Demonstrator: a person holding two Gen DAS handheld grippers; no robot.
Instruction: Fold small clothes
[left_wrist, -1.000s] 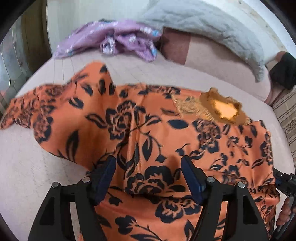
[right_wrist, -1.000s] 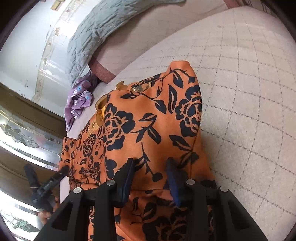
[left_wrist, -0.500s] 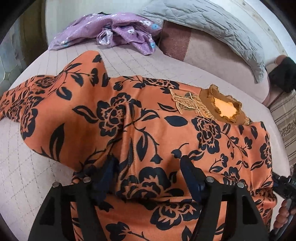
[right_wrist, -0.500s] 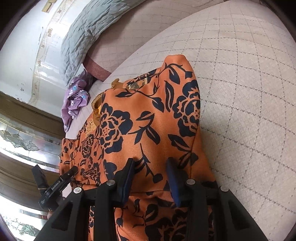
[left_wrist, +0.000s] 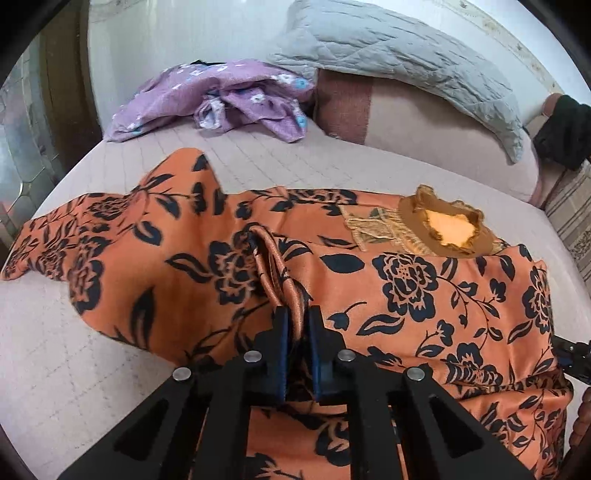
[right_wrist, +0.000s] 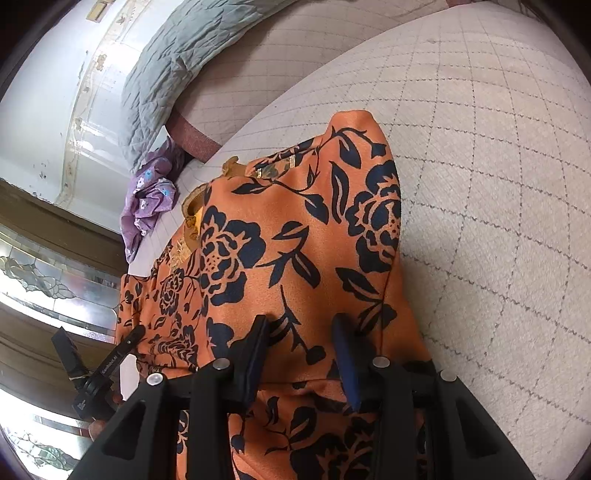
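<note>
The orange dress (left_wrist: 369, 295) with dark flowers is lying spread out on the bed (left_wrist: 55, 369). Its long way is running from the collar (left_wrist: 447, 229) at about 2 o'clock down toward the person at 6 o'clock.

The left tongs (left_wrist: 295, 325) are pinching shut on a raised fold of the dress right at their tips, near the middle of the cloth. The right tongs (right_wrist: 299, 332) are standing partly open over the dress's right side. Cloth is lying between their pads, but I cannot tell if they are squeezing it.

So the left hand is the one gripping for the fold.
</note>
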